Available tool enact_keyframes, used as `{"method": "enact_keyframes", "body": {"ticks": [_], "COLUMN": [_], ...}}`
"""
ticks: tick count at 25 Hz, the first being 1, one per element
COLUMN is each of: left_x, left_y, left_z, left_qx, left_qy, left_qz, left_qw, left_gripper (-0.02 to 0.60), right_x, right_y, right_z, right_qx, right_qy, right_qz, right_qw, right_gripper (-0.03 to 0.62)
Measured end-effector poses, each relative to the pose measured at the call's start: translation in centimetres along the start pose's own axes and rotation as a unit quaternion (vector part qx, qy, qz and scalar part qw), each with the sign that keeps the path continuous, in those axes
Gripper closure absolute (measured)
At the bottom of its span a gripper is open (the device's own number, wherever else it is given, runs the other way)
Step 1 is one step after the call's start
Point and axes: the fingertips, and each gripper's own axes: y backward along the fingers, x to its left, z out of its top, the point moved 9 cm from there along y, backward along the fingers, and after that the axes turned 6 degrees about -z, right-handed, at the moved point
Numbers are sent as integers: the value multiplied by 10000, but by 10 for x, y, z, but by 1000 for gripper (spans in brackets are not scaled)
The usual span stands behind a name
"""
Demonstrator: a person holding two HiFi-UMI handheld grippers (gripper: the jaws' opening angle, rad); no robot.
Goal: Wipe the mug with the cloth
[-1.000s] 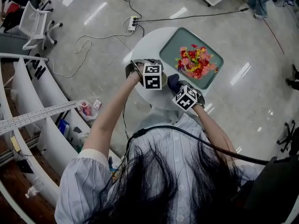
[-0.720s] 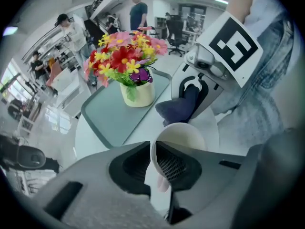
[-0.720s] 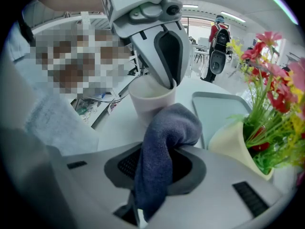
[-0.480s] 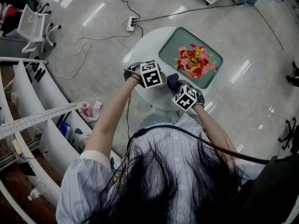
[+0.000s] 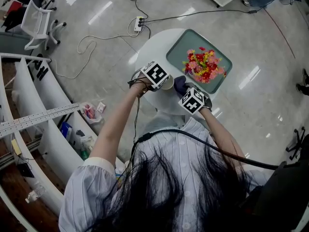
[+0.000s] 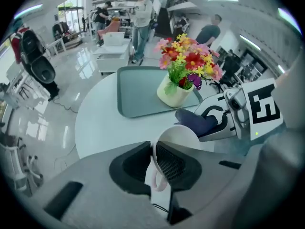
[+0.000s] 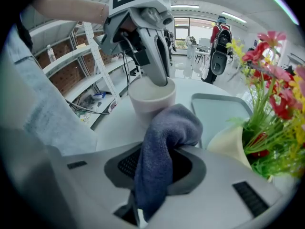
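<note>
Item 1. Round white worktop (image 5: 145, 47), seen from above on a glossy grey floor (image 5: 96, 33).

Item 2. White ceramic mug (image 6: 178, 135), upright, near the edge of the worktop closest to the person. It stands left of the tray and well short of the vase. A pale handle shows low between the jaws that hold it.

Item 3. Left hand-held gripper (image 6: 153, 149), jaws closed tight on the mug's wall at the rim, one jaw inside and one outside.

Item 4. Dark blue terry cloth (image 7: 167, 128), bunched and draped. Its lower part is pinched in the right hand-held gripper, and its upper fold rises in front of the mug's lower wall. Whether it touches the wall or sits just beside it cannot be told.

Item 5. Right hand-held gripper (image 7: 155, 163), jaws clamped on the cloth, facing the mug from the side opposite the left hand-held gripper.

Item 6. Teal rectangular tray (image 5: 179, 45), flat on the far half of the worktop.

Item 7. Cream vase (image 6: 176, 95) standing on the tray, holding red, pink and yellow flowers (image 6: 188, 61).

Item 8. White power strip (image 5: 139, 23) with cables, on the floor beyond the worktop.
</note>
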Motion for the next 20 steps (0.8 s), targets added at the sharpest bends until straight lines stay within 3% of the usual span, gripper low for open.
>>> {"method": "enact_keyframes", "body": {"ticks": [8, 20], "left_x": [2, 0], "left_y": [16, 16], "left_z": [-12, -30], "left_qx": [-518, -975], "left_qy": [1166, 2713], "left_qz": [245, 692], "left_qw": [9915, 9550], "left_gripper": [531, 531], "right_x": [0, 3], "right_y": [-1, -2], "right_z": [1, 2], "right_qx": [-30, -53], "right_qy": [-14, 113], "right_qz": [24, 116], "right_qw": [10000, 9999], "right_gripper": [485, 485]}}
